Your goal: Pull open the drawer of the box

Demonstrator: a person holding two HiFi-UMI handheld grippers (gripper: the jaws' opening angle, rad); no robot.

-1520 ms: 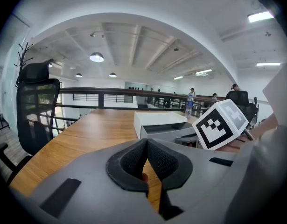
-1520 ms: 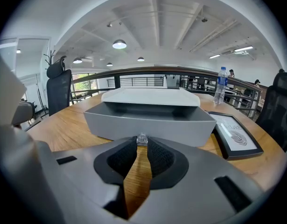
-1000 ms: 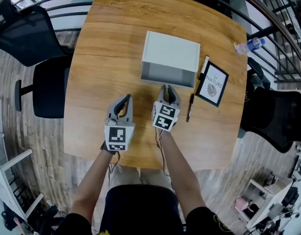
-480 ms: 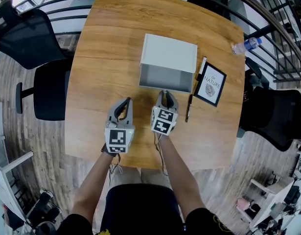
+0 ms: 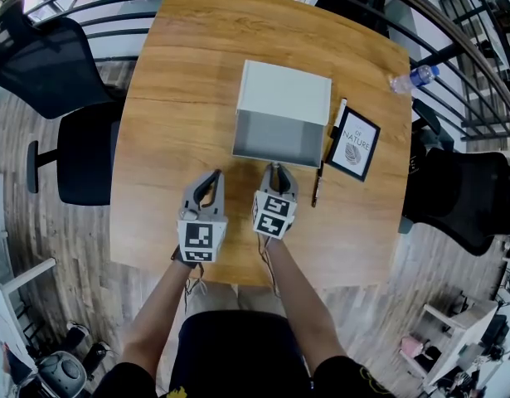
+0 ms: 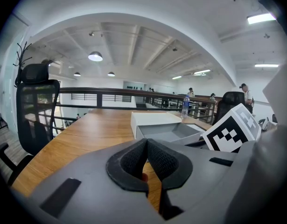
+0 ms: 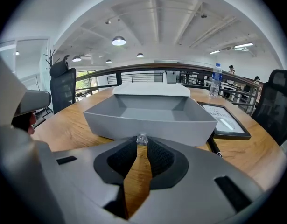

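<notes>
A white box [image 5: 284, 91] stands mid-table, and its grey drawer [image 5: 276, 139] sticks out of it toward me, empty inside. My right gripper [image 5: 275, 169] is at the drawer's front wall, shut on the small clear knob [image 7: 142, 138] there. In the right gripper view the drawer [image 7: 150, 116] fills the middle, with the knob pinched between the fingertips. My left gripper [image 5: 212, 176] rests on the wood to the left of the drawer, shut, with nothing in it. In the left gripper view the box [image 6: 152, 118] and its drawer [image 6: 173, 132] lie ahead to the right.
A black-framed picture [image 5: 355, 143] lies right of the box, a dark pen [image 5: 318, 182] and a white pen [image 5: 338, 116] beside it. A water bottle [image 5: 415, 78] lies at the table's far right edge. Black chairs [image 5: 47, 56] [image 5: 458, 197] flank the table.
The right gripper has drawn back toward me and the grey drawer has come further out of the white box. The left gripper has stayed put.
</notes>
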